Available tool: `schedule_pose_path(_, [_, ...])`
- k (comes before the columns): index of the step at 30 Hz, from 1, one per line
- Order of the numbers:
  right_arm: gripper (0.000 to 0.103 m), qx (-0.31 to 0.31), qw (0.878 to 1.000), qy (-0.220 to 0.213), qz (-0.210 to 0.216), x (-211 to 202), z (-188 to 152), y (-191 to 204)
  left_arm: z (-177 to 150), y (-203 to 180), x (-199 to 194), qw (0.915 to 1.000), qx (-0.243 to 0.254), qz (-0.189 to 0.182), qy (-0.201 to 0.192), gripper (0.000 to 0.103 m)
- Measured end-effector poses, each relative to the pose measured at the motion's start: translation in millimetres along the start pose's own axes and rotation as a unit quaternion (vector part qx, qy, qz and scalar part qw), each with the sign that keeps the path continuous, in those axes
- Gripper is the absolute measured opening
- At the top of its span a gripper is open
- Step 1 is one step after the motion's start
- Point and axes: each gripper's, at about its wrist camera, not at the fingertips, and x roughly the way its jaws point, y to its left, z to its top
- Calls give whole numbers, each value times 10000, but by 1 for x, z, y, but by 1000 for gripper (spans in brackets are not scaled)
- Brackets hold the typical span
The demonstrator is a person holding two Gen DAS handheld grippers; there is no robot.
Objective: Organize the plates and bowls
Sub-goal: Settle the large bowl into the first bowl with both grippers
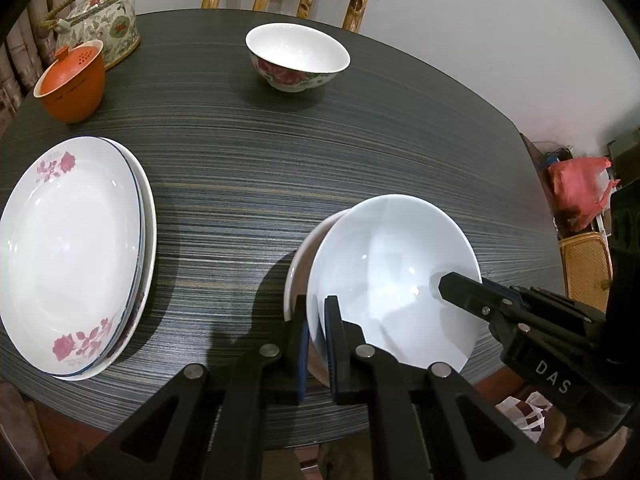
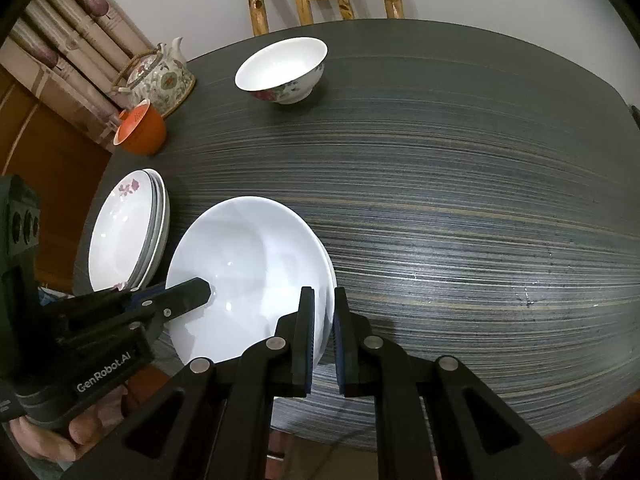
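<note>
Now: left claw (image 1: pixel 316 344) clamps near rim of plain white bowl (image 1: pixel 392 280) | right claw (image 2: pixel 322 336) clamps its opposite rim | bowl nested on another, desk (image 1: pixel 280 168) | plate stack (image 1: pixel 72 252) left of claws | flowered bowl (image 1: pixel 298 56) beyond

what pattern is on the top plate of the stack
White with pink rose sprays on the rim of the top plate; clearest in the left wrist view.

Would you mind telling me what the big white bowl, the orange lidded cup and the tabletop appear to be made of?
Big white bowl: glazed ceramic, probably porcelain, judging by its glossy highlights. Orange lidded cup: matte, grainy surface, likely unglazed clay. Tabletop: dark striped grain with a smooth sheen, perhaps laminate or veneer; I cannot tell which.
</note>
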Motion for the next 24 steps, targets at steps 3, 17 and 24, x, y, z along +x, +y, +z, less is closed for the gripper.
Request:
schedule_pose_path(3, [11,10,10000,0,-2,0,0,-1,-1,0,-1,10000,-4,-1,-17,7])
schedule_pose_path(17, [11,17,10000,9,-16,2,0,-1,0,-2,-3,9999,90,52,-21,7])
schedule_pose_path(24, [12,60,10000,12,8,1,-2,-3,2,-5,-5,9997,189,164,-17,9])
